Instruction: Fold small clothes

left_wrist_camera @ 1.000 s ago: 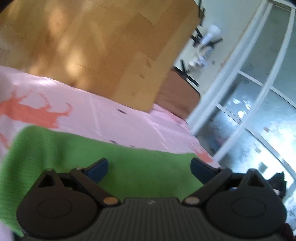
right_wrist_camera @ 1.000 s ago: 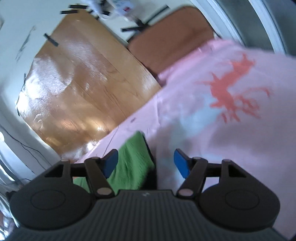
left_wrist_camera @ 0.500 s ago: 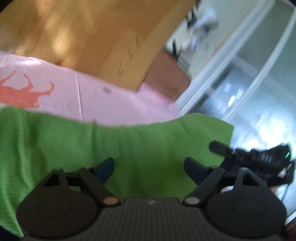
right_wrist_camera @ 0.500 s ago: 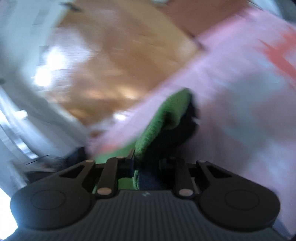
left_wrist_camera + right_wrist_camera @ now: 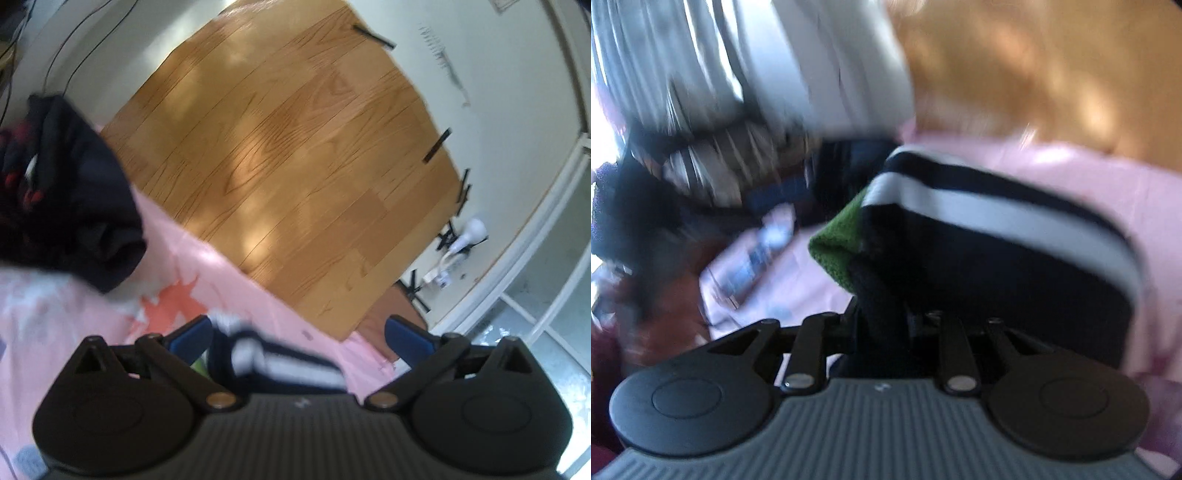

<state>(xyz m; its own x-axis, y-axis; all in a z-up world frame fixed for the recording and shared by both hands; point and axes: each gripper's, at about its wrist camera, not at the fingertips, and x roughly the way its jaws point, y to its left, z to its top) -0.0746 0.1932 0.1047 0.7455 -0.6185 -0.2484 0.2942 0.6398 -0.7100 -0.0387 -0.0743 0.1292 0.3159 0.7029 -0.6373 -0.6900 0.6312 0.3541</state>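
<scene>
Garment [image 5: 997, 258]: soft, light, floppy; being pinched at a bunched dark fold, apparently.
Right claw [image 5: 882, 325]: being clamped on it, jaws opening slightly.
Left claw [image 5: 299, 336]: being spread apart, nothing gripped.

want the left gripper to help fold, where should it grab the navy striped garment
Probably the white-striped edge of the navy striped garment, lying just ahead between the opening left gripper pads. Come in low from the near side; the right gripper already pinches the dark end beside the green cloth.
</scene>
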